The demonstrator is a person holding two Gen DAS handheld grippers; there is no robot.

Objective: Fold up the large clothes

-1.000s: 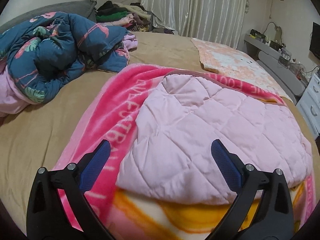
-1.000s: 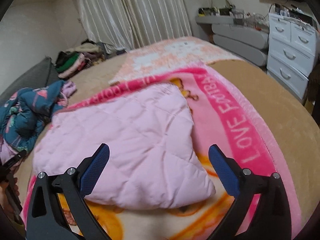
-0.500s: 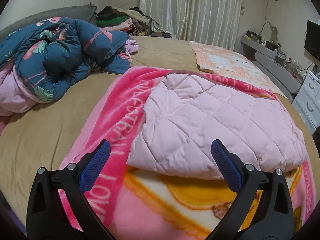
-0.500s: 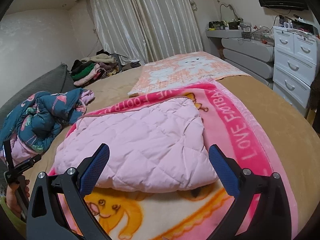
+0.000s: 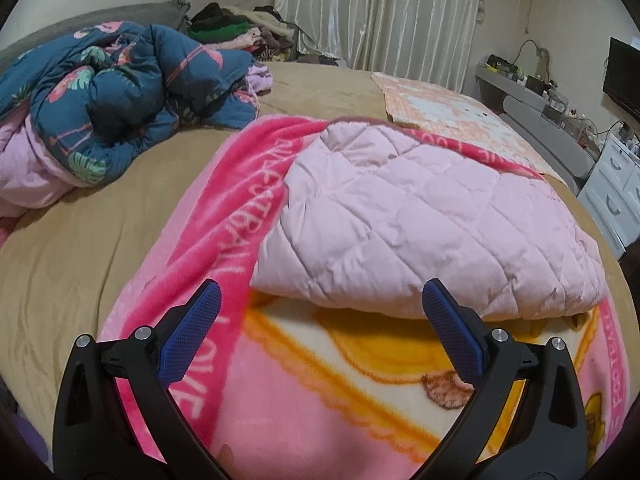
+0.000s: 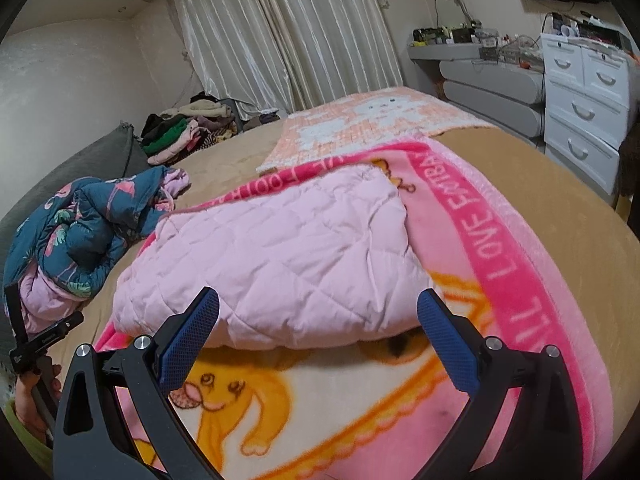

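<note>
- The folded pale pink quilted garment (image 5: 420, 220) lies flat on a bright pink fleece blanket (image 5: 224, 216) lettered "LOVE FOOTBALL" with an orange cartoon animal, spread over the tan bed (image 5: 88, 248).
- The left gripper (image 5: 320, 300) hovers above the blanket's near part, just short of the garment's near folded edge; its jaws stand wide apart and hold nothing, the blue pads (image 5: 192, 336) clear of any cloth.
- The right gripper (image 6: 318, 308) hangs over the same near edge of the garment (image 6: 280, 252), jaws likewise spread wide and empty, with the garment's edge showing between the blue pads (image 6: 188, 340).
- In the right wrist view, a hand (image 6: 28, 404) grips the handle of the left gripper at the far left edge.
- A rumpled navy floral quilt (image 5: 116, 96) with pink lining sits heaped on the bed, well apart from the garment on its left.
- A peach checked blanket (image 6: 372, 120) lies beyond the pink blanket (image 6: 492, 232), touching its far edge.
- A pile of mixed clothes (image 6: 184, 132) rests at the bed's far end by the pale curtains (image 5: 380, 12).
- White drawers (image 6: 584, 112) and a grey shelf unit (image 6: 488, 76) stand along the right side of the bed.
</note>
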